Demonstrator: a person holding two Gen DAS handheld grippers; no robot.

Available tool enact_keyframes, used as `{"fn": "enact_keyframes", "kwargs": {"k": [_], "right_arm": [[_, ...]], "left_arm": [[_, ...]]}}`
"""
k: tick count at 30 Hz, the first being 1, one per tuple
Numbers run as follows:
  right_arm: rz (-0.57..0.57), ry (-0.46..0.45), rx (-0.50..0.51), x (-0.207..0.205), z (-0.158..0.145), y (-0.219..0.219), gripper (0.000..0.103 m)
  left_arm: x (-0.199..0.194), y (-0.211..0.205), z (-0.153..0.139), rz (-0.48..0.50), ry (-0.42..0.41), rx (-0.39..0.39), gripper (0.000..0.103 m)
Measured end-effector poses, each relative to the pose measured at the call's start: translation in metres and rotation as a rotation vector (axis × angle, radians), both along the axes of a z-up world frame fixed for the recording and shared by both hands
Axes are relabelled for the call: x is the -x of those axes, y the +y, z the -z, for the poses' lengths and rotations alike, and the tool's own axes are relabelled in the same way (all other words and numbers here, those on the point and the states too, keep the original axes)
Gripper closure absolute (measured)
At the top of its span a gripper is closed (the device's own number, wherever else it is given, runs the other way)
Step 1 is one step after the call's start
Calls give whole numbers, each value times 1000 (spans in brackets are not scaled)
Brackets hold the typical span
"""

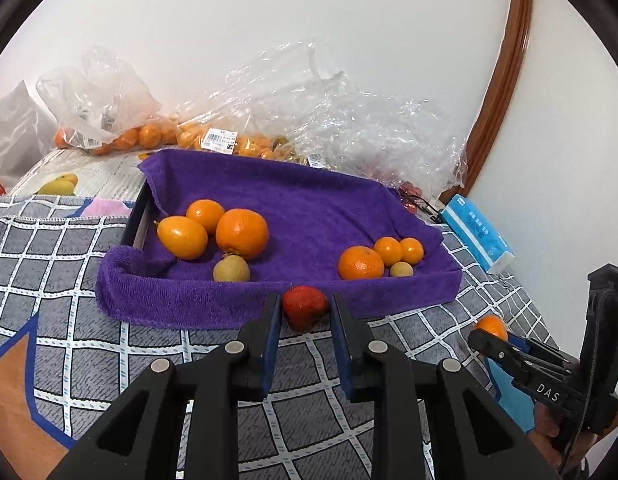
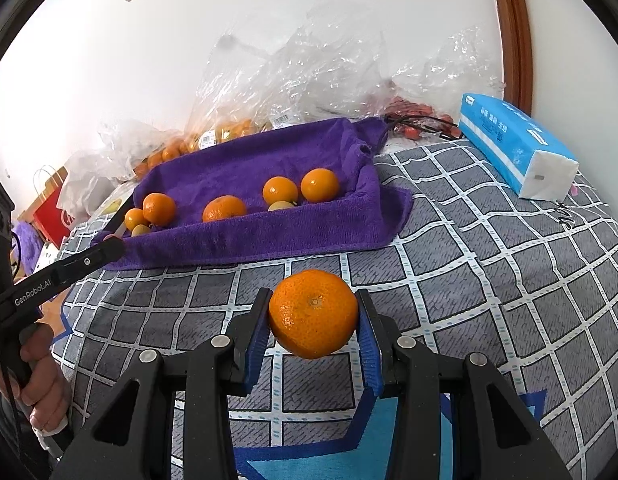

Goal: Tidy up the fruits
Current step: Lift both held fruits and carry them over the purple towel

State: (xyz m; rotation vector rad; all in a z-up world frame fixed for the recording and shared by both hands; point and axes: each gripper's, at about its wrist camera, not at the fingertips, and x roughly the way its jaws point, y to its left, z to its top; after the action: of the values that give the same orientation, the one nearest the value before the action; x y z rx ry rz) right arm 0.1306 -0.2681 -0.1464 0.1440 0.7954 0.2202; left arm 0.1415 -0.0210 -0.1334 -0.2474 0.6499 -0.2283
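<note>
Between right gripper (image 2: 313, 322) pads: round dimpled mandarin (image 2: 313, 314), unpeeled

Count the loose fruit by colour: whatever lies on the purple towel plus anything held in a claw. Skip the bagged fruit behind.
Orange fruit: 7 (6 on the purple towel, 1 in the right claw)
Dull green fruit: 2, both on the towel
Red fruit: 1, in the left claw
Total: 10

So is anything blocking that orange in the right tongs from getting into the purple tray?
Nothing visible does. The orange, held in the right tongs, faces bare checked cloth up to the towel-lined tray, whose middle is free of fruit.
</note>
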Motion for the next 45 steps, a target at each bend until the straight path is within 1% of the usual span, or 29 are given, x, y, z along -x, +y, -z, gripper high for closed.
{"fn": "enact_keyframes", "kwargs": {"k": [6,10,14,16,19,22,26,30,34,37,40,45], "right_arm": [[14,-3,-7,1,-1,-2,62],[24,-6,-1,1,-3,-2,62],[23,1,-28,1,-8,0,62],[17,-8,-26,0,-15,4,62],[3,-22,-23,-2,-26,10,62],[-15,-40,-27,-4,-38,16,62],[-37,-60,-28,-7,-51,28,62],[-60,-58,-51,-10,-56,35,62],[-65,-43,-57,-18,-59,41,62],[-61,-52,-51,-19,-65,44,62],[-54,-75,-51,-18,-73,46,62],[-46,-93,-69,-19,-81,47,62]], "left_arm": [[3,4,-3,-5,-9,21,80],[4,10,-5,-24,-11,43,80],[9,15,-11,-27,-39,49,80],[7,18,-12,-30,-31,62,80],[2,25,-15,-49,14,77,80],[2,30,-24,-54,14,83,80],[3,33,-38,-45,27,91,80],[6,31,-49,-15,49,90,80],[9,32,-65,-9,37,78,80],[11,38,-76,-12,27,82,80],[10,42,-78,-27,23,64,80],[2,49,-73,-46,38,80,80]]}}
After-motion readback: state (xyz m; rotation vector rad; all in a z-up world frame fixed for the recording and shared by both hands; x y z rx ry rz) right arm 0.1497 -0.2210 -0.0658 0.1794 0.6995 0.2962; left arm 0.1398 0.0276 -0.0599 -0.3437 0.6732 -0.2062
